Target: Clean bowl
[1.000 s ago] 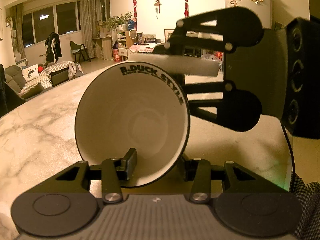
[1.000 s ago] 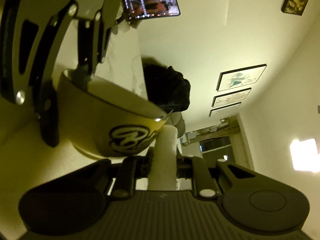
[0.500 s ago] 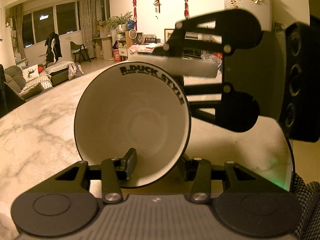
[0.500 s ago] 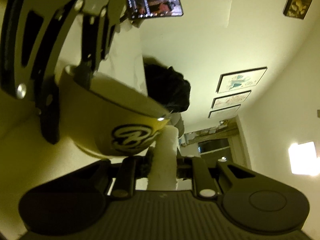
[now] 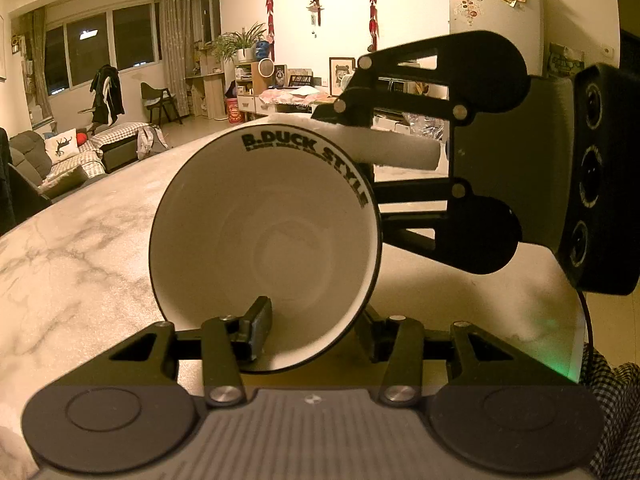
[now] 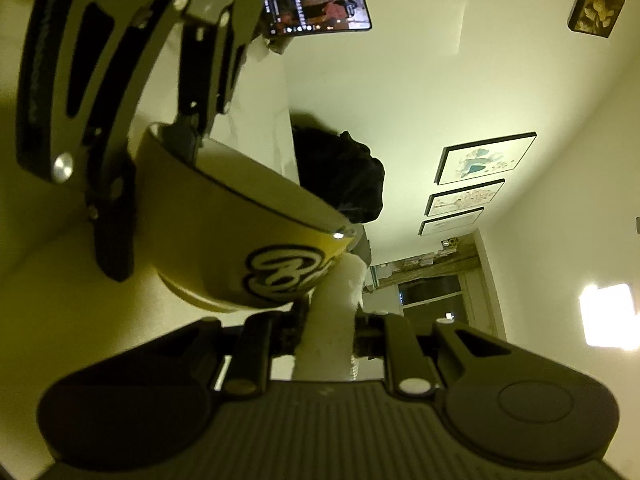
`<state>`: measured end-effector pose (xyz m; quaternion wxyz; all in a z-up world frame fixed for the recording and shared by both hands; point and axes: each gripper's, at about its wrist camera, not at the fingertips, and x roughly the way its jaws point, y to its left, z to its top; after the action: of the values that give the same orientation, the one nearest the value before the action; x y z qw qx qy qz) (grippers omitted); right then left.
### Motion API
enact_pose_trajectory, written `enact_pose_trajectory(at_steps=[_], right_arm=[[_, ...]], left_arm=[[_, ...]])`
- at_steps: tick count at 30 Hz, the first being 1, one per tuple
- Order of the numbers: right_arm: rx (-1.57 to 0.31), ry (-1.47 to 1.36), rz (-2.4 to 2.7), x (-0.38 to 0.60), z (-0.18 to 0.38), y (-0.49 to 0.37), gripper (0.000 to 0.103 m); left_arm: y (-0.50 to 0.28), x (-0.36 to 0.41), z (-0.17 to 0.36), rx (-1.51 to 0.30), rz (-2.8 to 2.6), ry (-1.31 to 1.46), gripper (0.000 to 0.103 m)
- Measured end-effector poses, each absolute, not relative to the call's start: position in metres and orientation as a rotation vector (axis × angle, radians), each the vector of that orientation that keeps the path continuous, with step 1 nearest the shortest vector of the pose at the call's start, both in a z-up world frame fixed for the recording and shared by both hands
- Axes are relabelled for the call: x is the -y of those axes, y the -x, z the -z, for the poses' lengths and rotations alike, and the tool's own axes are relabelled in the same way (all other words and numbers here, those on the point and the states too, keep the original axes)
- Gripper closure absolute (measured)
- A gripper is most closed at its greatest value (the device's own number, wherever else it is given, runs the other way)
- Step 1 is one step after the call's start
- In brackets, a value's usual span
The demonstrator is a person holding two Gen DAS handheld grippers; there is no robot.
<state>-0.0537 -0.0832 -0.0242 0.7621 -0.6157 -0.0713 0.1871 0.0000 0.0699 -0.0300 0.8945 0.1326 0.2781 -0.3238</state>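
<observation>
The left gripper [image 5: 308,332] clamps the bowl [image 5: 264,240] wall at centre; glazed ceramic looks slippery and fragile; the right gripper [image 6: 320,336] fingers are clamped on a white cloth [image 6: 332,320].

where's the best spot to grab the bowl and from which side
Grip the bowl by its thin rim at the bottom edge, coming from the open mouth side, one finger inside and one outside. It is tipped on its side, so the wall offers a narrow, pinchable edge there.

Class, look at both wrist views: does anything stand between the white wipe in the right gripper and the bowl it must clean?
Nothing visible does. The right gripper is shut on the wipe, whose tip already meets the bowl at its rim, while the left gripper clamps the bowl's lower wall.
</observation>
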Motion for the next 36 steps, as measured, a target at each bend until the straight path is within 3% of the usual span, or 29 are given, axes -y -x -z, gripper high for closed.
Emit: enact_pose_trajectory(at_steps=[10, 11, 12, 13, 19, 21, 28, 32, 36], right_arm=[[0.188, 1.391, -0.404, 0.083, 0.023, 0.060, 0.084], [0.189, 1.392, -0.405, 0.083, 0.023, 0.061, 0.084], [0.191, 1.394, -0.407, 0.083, 0.022, 0.061, 0.084], [0.193, 1.395, -0.410, 0.083, 0.021, 0.061, 0.084], [0.177, 1.373, -0.429, 0.086, 0.015, 0.066, 0.084], [0.148, 1.345, -0.444, 0.087, 0.011, 0.066, 0.084], [-0.371, 0.682, -0.626, 0.121, -0.032, 0.021, 0.084], [-0.452, 0.640, -0.614, 0.126, -0.021, 0.015, 0.083], [-0.485, 0.581, -0.605, 0.133, -0.013, 0.019, 0.073]], left_arm=[[0.011, -0.054, 0.016, -0.452, 0.663, -0.297, 0.065], [0.010, -0.052, 0.012, -0.438, 0.671, -0.299, 0.074], [0.010, -0.051, 0.011, -0.443, 0.685, -0.298, 0.090], [0.008, -0.050, 0.012, -0.464, 0.721, -0.293, 0.091], [0.008, -0.053, 0.025, -0.480, 0.763, -0.268, 0.088], [0.010, -0.053, 0.031, -0.495, 0.771, -0.277, 0.081], [0.010, -0.049, 0.039, -0.533, 0.764, -0.314, 0.077], [0.004, -0.048, 0.040, -0.537, 0.767, -0.303, 0.076], [0.002, -0.049, 0.040, -0.538, 0.768, -0.300, 0.076]])
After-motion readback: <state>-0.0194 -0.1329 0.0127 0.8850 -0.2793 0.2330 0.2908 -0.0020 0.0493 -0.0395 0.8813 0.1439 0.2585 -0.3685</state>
